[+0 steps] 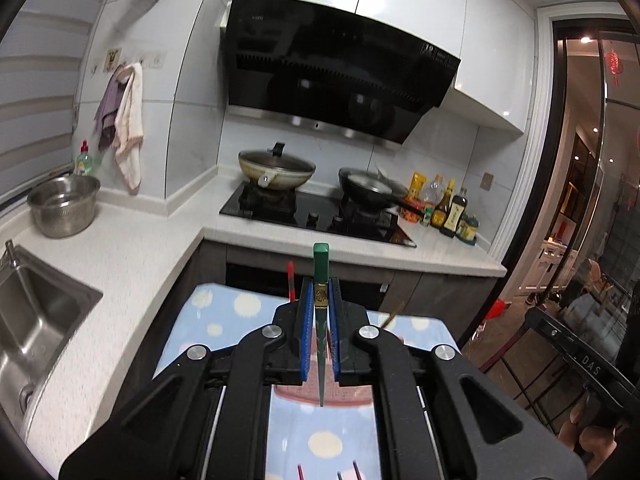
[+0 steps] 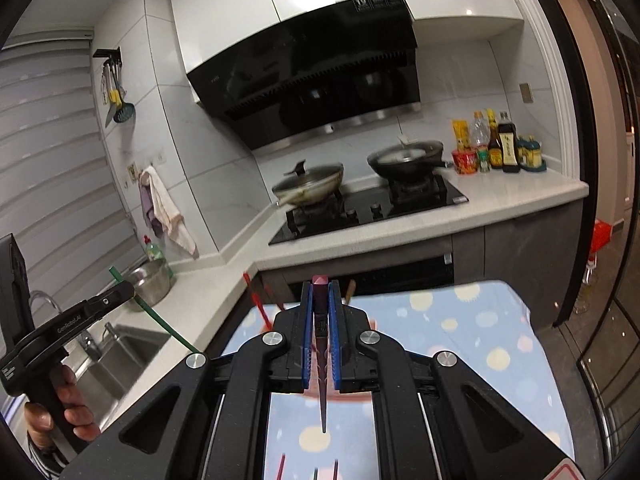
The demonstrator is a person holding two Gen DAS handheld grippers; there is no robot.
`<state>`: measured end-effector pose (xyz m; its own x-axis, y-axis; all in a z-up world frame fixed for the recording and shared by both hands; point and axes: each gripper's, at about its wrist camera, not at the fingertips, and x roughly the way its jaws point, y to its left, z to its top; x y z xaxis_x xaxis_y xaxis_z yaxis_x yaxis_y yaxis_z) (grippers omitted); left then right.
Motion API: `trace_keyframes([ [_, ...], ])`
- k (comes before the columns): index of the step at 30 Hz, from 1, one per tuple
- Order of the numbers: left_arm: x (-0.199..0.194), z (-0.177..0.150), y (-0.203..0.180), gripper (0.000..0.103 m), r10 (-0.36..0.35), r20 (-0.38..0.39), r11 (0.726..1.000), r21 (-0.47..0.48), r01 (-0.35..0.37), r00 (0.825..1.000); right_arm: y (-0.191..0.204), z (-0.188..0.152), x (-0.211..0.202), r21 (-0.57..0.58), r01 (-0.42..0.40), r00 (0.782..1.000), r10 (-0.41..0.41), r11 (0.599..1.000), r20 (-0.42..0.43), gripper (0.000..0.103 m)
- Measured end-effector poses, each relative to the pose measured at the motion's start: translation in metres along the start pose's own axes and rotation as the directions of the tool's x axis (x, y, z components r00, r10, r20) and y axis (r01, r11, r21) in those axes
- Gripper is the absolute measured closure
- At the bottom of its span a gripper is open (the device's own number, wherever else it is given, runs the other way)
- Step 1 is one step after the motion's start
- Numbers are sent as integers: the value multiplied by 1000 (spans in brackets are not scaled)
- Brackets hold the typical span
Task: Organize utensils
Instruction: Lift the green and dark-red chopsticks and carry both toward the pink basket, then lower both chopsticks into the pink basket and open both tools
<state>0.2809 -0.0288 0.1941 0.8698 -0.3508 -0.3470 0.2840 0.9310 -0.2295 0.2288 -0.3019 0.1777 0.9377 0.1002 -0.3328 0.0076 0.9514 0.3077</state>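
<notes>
Both tongs are loaded. My left tongs (image 1: pixel 320 320) are pinching a green chopstick (image 1: pixel 321 276); my right tongs (image 2: pixel 321 320) are pinching a dark purple chopstick (image 2: pixel 321 320). Each stick's long axis runs along the fingers, blunt end forward and tip pointing back toward the camera.

Both hang above the dotted blue cloth (image 1: pixel 224 312) on the tabletop. A pink-rimmed container (image 2: pixel 352 396) sits directly below the pads, partly hidden. A red chopstick (image 1: pixel 291 280) and a wooden one (image 1: pixel 394 314) stand up just behind the left tongs.

My guess: next is tip-down into that container; neither hand looks nearer.

Readable text: "GenRobot.AI" on the left handle (image 2: pixel 72 322), "DAS" on a black frame (image 1: pixel 592 360). Hood lettering is too small.
</notes>
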Motion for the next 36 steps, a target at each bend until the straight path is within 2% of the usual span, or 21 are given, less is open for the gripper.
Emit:
trace_keyframes([
  [7,28,35,-7,96,5,66,1000,29,-7,998,2,32,34,-19,17,998,-16,1000,59,96],
  [11,49,41,-5,96,4,63,1000,30,-6,998,-2,40,54,-36,44,997,-42,998,59,96],
  [15,75,33,0,96,25,34,999,32,-26,999,-10,38,78,-37,58,998,-58,998,19,96],
  [22,111,13,15,96,47,-37,999,12,-46,998,-19,14,113,-27,65,995,-66,998,-69,96],
  [33,134,-13,30,95,53,-115,998,-22,-56,992,-23,-11,134,-25,86,989,-89,996,-120,96],
  [34,134,-15,31,92,57,-117,998,-27,-61,992,-24,-12,133,-20,91,989,-92,996,-114,95],
  [35,134,-16,31,89,59,-118,998,-28,-63,991,-24,-12,132,-17,101,989,-102,995,-111,88],
  [36,133,-16,31,79,68,-117,997,-27,-71,991,-23,-12,132,-14,105,989,-106,994,-107,80],
])
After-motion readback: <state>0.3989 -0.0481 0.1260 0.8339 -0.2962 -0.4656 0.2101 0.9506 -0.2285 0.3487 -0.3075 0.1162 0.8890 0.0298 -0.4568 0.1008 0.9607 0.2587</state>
